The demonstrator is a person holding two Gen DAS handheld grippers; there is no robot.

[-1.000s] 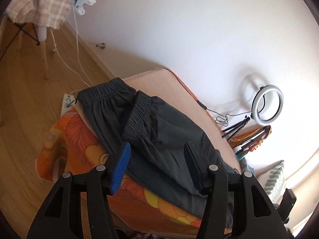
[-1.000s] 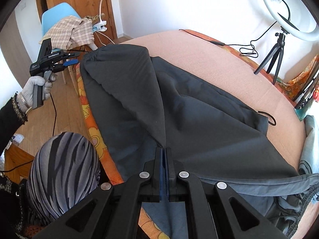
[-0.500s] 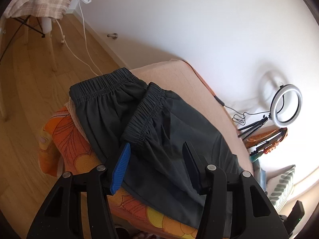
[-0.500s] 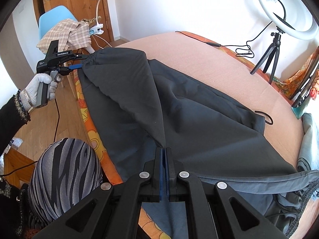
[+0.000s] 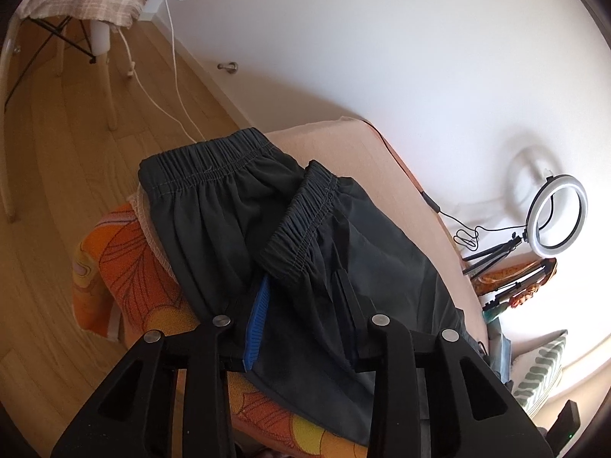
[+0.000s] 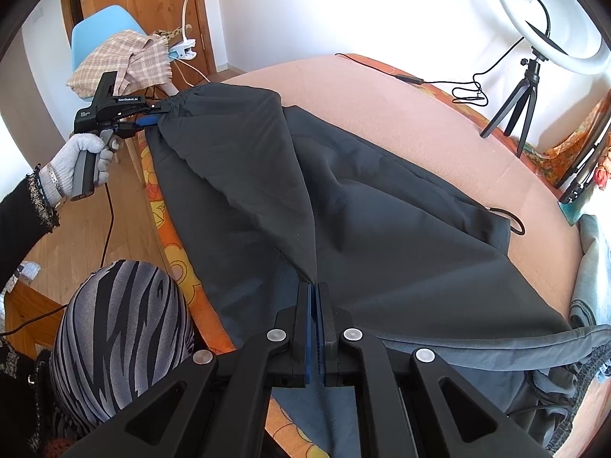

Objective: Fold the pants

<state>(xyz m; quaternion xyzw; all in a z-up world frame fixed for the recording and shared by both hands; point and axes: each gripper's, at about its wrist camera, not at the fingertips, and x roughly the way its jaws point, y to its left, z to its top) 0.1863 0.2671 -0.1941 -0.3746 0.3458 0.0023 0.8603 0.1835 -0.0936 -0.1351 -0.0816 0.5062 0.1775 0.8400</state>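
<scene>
Dark grey pants lie across the pink bed cover, one half folded over the other. Two elastic waistband layers show in the left wrist view. My left gripper is open, its fingers on either side of the upper waistband's corner; in the right wrist view it sits at that waistband end. My right gripper is shut on the fold of the pants near the crotch, holding the cloth lifted and taut.
A ring light on a tripod and a black cable stand at the bed's far side. A blue chair with a checked cloth and a clip lamp are on the wooden floor. The person's head is close below. An orange flowered blanket hangs off the bed edge.
My left gripper has moved forward to the waistband, its open fingers now around the upper layer's corner. My right gripper stays shut on the fold.
</scene>
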